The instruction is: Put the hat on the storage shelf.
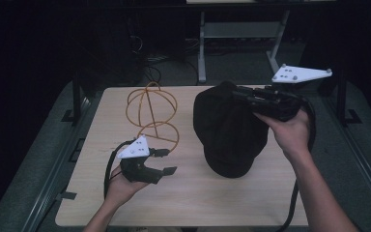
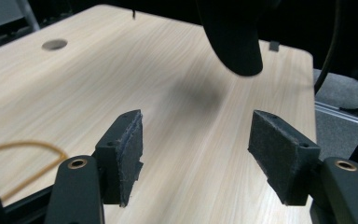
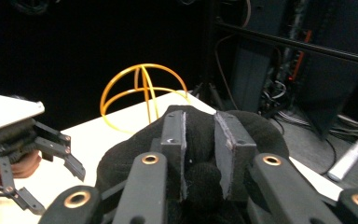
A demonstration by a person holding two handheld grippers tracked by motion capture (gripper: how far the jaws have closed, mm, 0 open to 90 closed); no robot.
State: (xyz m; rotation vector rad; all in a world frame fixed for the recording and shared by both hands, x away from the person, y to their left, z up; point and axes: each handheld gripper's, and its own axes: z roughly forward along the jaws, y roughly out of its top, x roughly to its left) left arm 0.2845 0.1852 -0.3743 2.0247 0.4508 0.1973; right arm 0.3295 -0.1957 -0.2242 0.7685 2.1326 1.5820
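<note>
A black cap (image 1: pixel 228 130) hangs above the right half of the wooden table (image 1: pixel 188 188), brim pointing toward me. My right gripper (image 1: pixel 241 94) is shut on its top edge; in the right gripper view the jaws pinch the black fabric (image 3: pixel 200 179). A gold wire hat stand (image 1: pixel 152 108) rises at the table's middle left, and its dome (image 3: pixel 142 88) shows behind the cap. My left gripper (image 1: pixel 166 162) is open and empty, low over the table beside the stand's base ring. The cap's brim (image 2: pixel 235 42) hangs ahead of its pads (image 2: pixel 128 156).
A round cable hole (image 2: pixel 54 44) sits in the tabletop. Metal desk legs (image 1: pixel 203 48) and cables stand on the dark floor behind the table. Black frame rails run along both table sides.
</note>
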